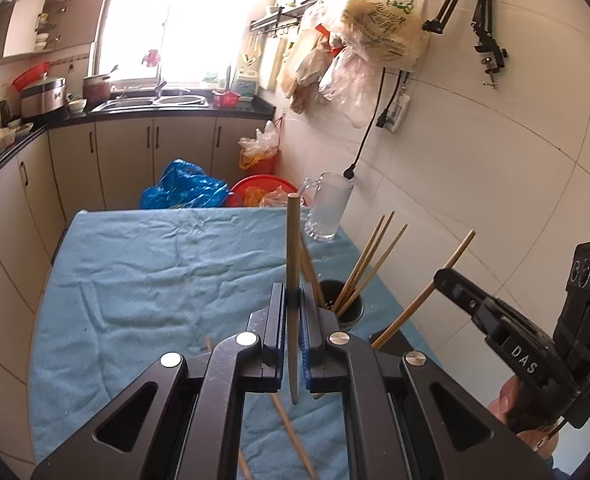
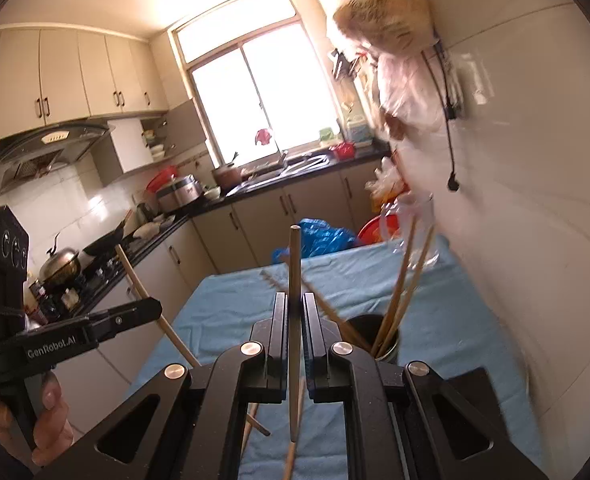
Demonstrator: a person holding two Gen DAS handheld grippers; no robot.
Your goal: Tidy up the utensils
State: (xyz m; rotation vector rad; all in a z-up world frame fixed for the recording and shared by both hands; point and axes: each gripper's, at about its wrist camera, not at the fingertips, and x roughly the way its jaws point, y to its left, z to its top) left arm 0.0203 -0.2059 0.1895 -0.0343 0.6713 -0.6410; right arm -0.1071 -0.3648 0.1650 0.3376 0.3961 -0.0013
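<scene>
My left gripper [image 1: 294, 300] is shut on a wooden chopstick [image 1: 293, 248] held upright above the blue cloth [image 1: 155, 276]. My right gripper [image 2: 294, 304] is shut on another upright chopstick [image 2: 294, 264]. The right gripper also shows in the left wrist view [image 1: 451, 284], holding its chopstick [image 1: 459, 250] beside the holder. A dark round holder [image 1: 347, 304] with several chopsticks [image 1: 369, 260] stands near the wall; it also shows in the right wrist view [image 2: 375, 336]. Loose chopsticks [image 1: 295, 436] lie on the cloth below my left gripper. The left gripper shows in the right wrist view [image 2: 151, 308], with its chopstick [image 2: 135, 276].
A glass mug [image 1: 329, 208] stands at the cloth's far right corner by the tiled wall. Beyond the table are a blue plastic bag [image 1: 183, 188], a red basin [image 1: 255, 188], cabinets and a sink counter [image 1: 155, 102]. Plastic bags [image 1: 375, 28] hang on the wall.
</scene>
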